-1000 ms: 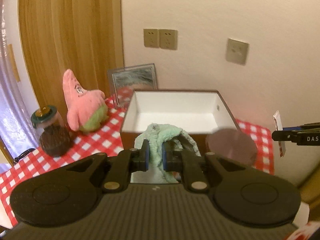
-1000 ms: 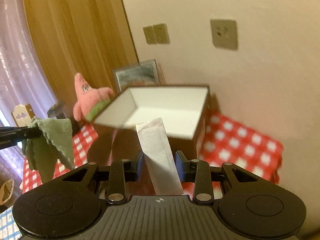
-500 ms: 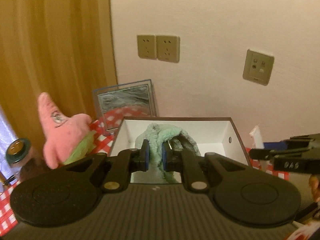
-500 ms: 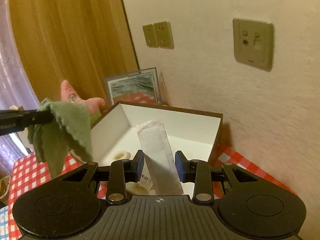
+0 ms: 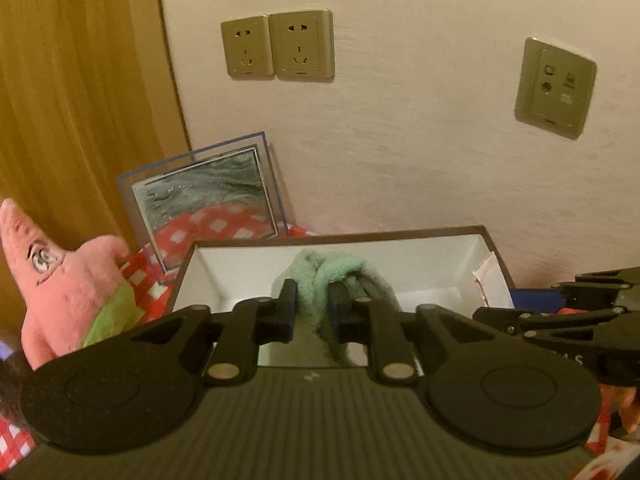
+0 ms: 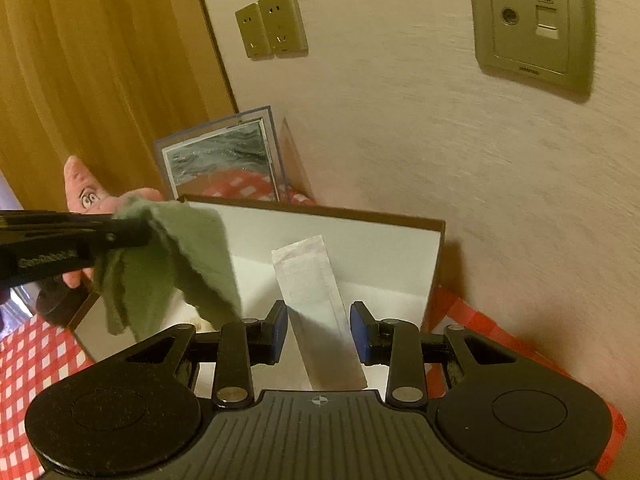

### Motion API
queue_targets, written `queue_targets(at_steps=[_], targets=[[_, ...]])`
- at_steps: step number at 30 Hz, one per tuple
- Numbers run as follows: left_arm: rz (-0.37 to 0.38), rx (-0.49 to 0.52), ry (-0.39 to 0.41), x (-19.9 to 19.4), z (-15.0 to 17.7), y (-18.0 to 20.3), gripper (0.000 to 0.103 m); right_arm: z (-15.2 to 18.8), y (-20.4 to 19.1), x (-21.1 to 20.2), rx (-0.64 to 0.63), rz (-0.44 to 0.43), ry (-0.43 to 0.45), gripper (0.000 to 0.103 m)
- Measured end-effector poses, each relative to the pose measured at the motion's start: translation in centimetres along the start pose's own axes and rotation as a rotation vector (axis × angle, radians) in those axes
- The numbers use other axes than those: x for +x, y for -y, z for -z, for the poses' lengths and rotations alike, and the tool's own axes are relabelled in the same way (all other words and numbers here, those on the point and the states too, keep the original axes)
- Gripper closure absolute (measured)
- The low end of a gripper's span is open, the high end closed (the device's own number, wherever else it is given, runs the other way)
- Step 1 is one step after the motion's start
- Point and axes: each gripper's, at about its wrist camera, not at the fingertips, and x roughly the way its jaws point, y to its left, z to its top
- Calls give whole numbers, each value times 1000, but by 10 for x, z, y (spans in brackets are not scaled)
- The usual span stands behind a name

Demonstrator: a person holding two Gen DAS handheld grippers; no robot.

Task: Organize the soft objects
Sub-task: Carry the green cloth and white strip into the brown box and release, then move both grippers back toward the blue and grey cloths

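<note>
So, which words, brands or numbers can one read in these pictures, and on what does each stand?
"A S": pale letters on the side of the right tongs, seen from the left camera; the rest is cut off.
Pale print on the side of the left tongs, seen from the right camera: too blurred.
Small brand line under the wall data plate: too small.
White packet, green cloth: no text visible.
</note>
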Motion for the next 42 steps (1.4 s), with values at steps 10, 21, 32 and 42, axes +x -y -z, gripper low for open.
queue_targets(at_steps=[10,21,32,42], targets=[[-23,-18,-60,15,6,-13,50,-9,4,8,23,9,32,34],[-14,-28,-113,-33,43,-26,50,15,2,-28,21,-26,24,34],[1,-126,-95,-117,79,-30,51,47,8,-96,71,-49,77,34],[-39,-135,-91,-185,121,-21,51,85,1,-153,50,-71,105,34]])
